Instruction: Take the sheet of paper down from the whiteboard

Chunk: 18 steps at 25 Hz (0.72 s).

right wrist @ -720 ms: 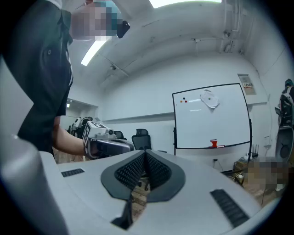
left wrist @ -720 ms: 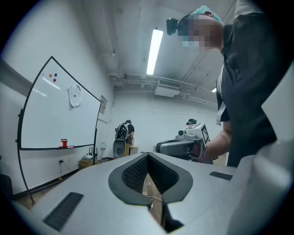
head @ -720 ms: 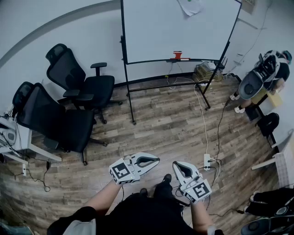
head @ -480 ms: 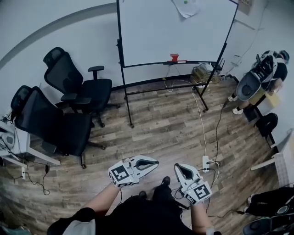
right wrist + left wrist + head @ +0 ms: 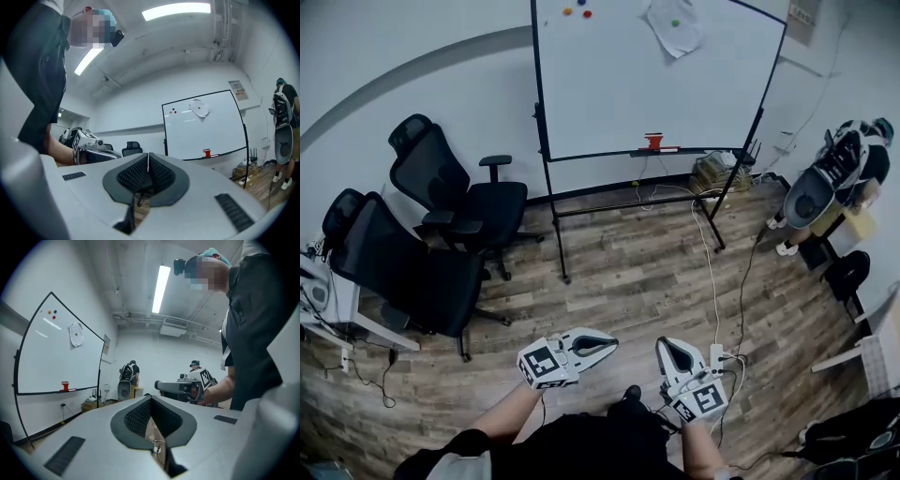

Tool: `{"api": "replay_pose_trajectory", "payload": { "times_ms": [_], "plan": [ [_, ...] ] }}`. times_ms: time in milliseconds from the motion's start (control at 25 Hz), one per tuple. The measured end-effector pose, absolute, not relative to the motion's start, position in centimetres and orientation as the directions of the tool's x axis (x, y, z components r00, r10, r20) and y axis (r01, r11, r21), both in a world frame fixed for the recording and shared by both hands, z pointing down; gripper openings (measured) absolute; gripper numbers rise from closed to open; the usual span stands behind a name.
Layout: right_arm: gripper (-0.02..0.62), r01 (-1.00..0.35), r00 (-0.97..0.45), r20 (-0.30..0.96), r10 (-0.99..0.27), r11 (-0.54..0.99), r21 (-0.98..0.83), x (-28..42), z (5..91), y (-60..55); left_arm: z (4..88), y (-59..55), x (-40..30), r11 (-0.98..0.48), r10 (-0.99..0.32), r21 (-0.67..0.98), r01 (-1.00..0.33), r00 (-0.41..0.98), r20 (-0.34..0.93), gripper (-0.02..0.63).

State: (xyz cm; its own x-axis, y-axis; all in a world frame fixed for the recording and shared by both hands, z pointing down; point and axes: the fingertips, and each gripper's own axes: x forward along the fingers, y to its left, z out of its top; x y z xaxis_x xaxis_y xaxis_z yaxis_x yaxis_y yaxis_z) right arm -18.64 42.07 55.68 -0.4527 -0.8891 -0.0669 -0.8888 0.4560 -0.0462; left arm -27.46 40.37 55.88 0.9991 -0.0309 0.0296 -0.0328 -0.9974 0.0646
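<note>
**Sheet of paper [image 5: 675, 26] pinned high on the whiteboard [image 5: 647, 94], both tools shut and well short of it**

Head view: the sheet is seen hanging crooked near the board's top edge, held there by a green magnet [image 5: 675, 22]. That magnet, or a loose corner, is judged to be what must be gripped. The left tool [image 5: 607, 341] and right tool [image 5: 665, 346] are carried low and level in front of the body. They are well apart from the board, across the wooden floor [image 5: 628, 253], so the task is judged barely begun.

Left gripper view: the jaws are seen pressed together with nothing between them, and the sheet [image 5: 76, 334] is far off at the left.

Right gripper view: the jaws are likewise closed on nothing. The sheet [image 5: 200, 108] is framed almost straight ahead, which suggests this tool is being lined up for the reach.
</note>
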Motion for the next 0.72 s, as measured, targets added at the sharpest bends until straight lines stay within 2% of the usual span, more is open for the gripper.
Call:
{"api": "replay_pose_trajectory", "payload": {
  "times_ms": [400, 720],
  "plan": [
    [0.02, -0.865, -0.501, -0.009, -0.865, 0.501, -0.007, -8.6, 54.0, 34.9, 53.1, 32.7, -17.4, -0.992, -0.116, 0.043, -0.118, 0.992, 0.039, 0.009],
    [0.02, -0.795, -0.605, 0.052, -0.795, 0.606, 0.014, -4.7, 55.6, 30.6, 53.4, 29.7, -13.0, -0.98, -0.18, 0.078, -0.184, 0.982, 0.051, 0.009]
  ]
}}
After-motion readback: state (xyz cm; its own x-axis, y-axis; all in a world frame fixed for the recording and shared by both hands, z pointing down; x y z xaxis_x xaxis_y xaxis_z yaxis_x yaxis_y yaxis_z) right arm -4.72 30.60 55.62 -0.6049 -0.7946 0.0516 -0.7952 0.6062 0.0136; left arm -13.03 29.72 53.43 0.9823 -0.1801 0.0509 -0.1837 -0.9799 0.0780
